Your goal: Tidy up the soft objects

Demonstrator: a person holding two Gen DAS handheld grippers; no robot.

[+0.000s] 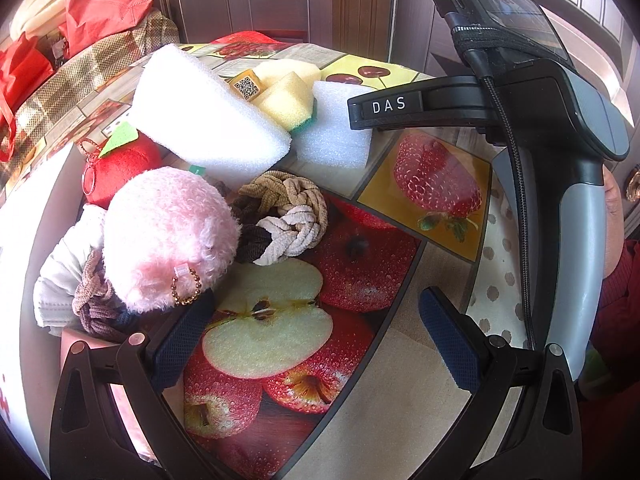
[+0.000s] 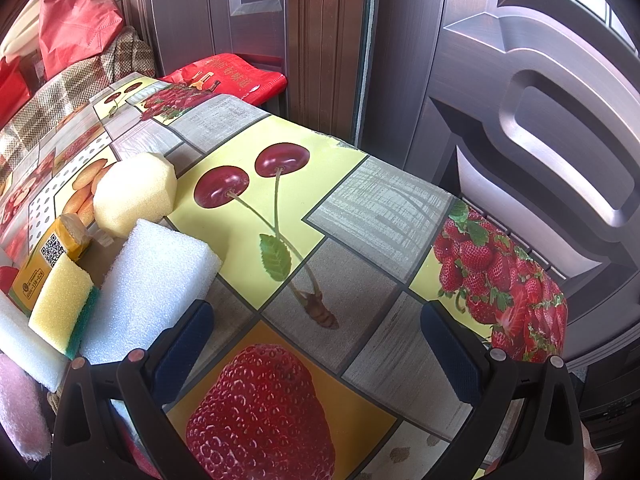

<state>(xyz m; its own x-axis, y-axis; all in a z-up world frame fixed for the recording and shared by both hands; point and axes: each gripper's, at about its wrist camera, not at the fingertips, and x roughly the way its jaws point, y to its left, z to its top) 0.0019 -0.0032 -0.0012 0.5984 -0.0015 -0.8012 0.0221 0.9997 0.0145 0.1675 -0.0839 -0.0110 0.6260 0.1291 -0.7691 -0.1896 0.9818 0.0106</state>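
Observation:
My left gripper (image 1: 316, 332) is open and empty, low over the fruit-print tablecloth (image 1: 360, 264). Just left of it lies a pile of soft things: a pink plush ball (image 1: 168, 236) with a bead chain, braided hair ties (image 1: 280, 216), a red plush apple (image 1: 120, 168), white cloth (image 1: 64, 272), a large white foam block (image 1: 208, 116), a smaller white foam block (image 1: 340, 128) and yellow-green sponges (image 1: 288, 96). My right gripper (image 2: 316, 344) is open and empty over the cloth; a white foam block (image 2: 152, 288), a yellow-green sponge (image 2: 64, 300) and a round yellow sponge (image 2: 134, 196) lie to its left.
The right gripper's body (image 1: 552, 128) hangs at the right of the left wrist view. A small yellow box with a QR code (image 2: 40, 264) sits among the sponges. Brown doors (image 2: 520, 120) stand behind the table's far edge. Red bags (image 2: 76, 20) rest on a checked cushion at the left.

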